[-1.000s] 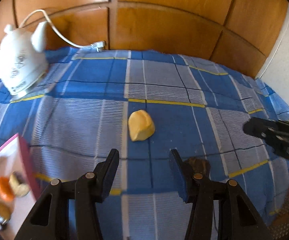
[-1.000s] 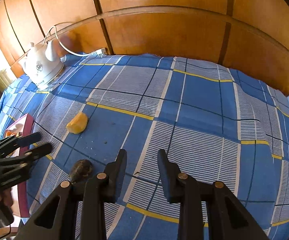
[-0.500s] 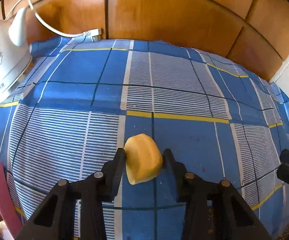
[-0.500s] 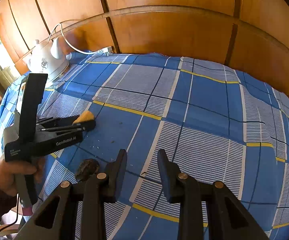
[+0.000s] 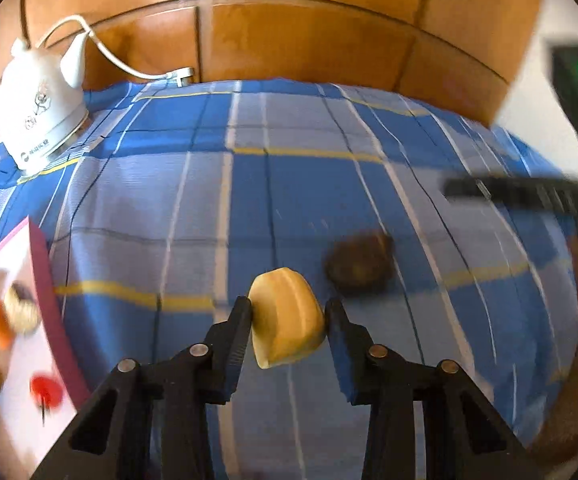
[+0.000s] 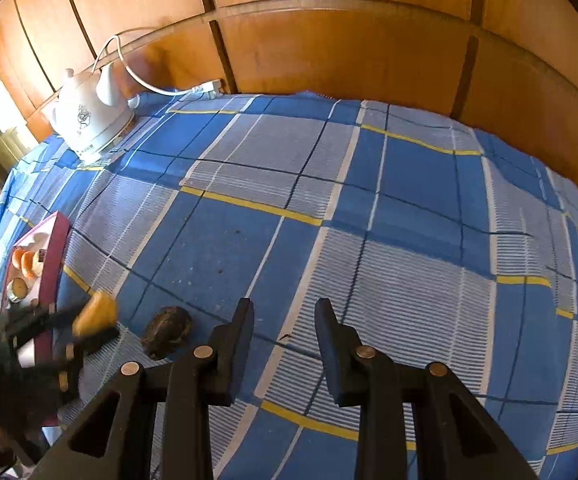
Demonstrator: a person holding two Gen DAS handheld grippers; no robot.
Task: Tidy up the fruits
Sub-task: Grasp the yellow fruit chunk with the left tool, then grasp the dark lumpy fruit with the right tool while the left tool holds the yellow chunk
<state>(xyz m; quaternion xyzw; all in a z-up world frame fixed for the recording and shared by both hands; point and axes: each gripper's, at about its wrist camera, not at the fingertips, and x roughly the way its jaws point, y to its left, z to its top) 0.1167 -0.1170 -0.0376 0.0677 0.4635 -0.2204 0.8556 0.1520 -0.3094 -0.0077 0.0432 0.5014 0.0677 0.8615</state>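
My left gripper point(image 5: 287, 306) is shut on a pale yellow fruit piece point(image 5: 285, 320), held a little above the blue checked cloth point(image 5: 329, 184). The right wrist view shows the same gripper point(image 6: 89, 326) and yellow piece point(image 6: 97, 312) at the lower left, close to the pink tray point(image 6: 55, 256). A dark brown rough fruit point(image 5: 359, 264) lies on the cloth just right of the held piece, also visible as the brown fruit point(image 6: 167, 330) left of my right gripper point(image 6: 285, 312). That gripper hovers over the cloth, open, with nothing between its fingers.
The pink tray point(image 5: 45, 280) at the left edge holds several fruits, orange and red among them. A white kettle point(image 5: 39, 112) with a cord stands at the back left against the wooden wall panels point(image 5: 309, 48). The blurred right gripper point(image 5: 509, 192) reaches in at the right.
My left gripper went forward to the yellow piece, closed on it, then pulled back toward the tray with it. The right gripper has stayed still.
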